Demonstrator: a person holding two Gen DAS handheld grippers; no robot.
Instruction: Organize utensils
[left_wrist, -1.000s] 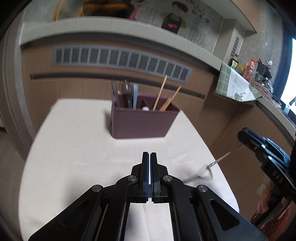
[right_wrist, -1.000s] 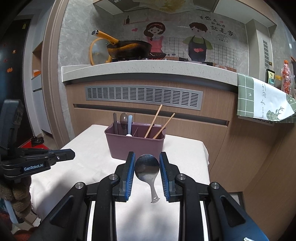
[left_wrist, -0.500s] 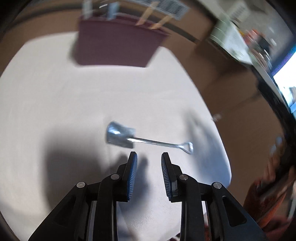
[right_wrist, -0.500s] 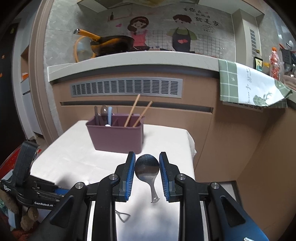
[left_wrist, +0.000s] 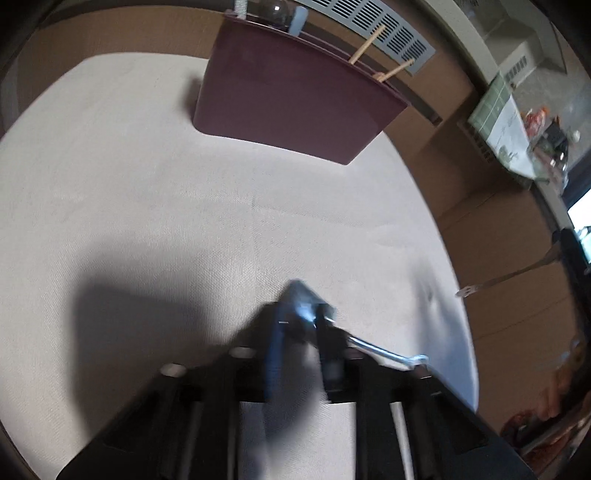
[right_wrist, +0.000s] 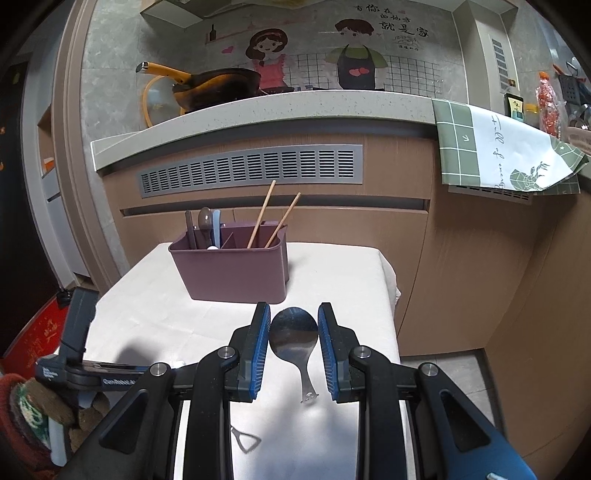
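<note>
Your right gripper (right_wrist: 293, 347) pinches a steel spoon (right_wrist: 294, 334) by the bowl, pads closed on its rim at either side, handle hanging toward six o'clock above the white-clothed table (right_wrist: 343, 273). Your left gripper (left_wrist: 299, 325), low over the cloth and blurred, straddles the blade end of a small metal spatula (left_wrist: 384, 350) lying flat, its handle running out toward four o'clock; the fingers stand narrowly apart, and whether they have bitten yet cannot be told. The maroon utensil caddy (right_wrist: 232, 269) sits at twelve o'clock from both grippers, with chopsticks (right_wrist: 262, 214) in its right compartment and spoons in its left. Both pieces look light, rigid and slick: polished metal that will likely pivot in a two-point pinch. The spoon's curved bowl is a poor seat, so expect swing. On the spatula, take the neck where blade meets handle, squeezing across the thin shaft, and lift slowly, since a flat piece on cloth may slide first.
</note>
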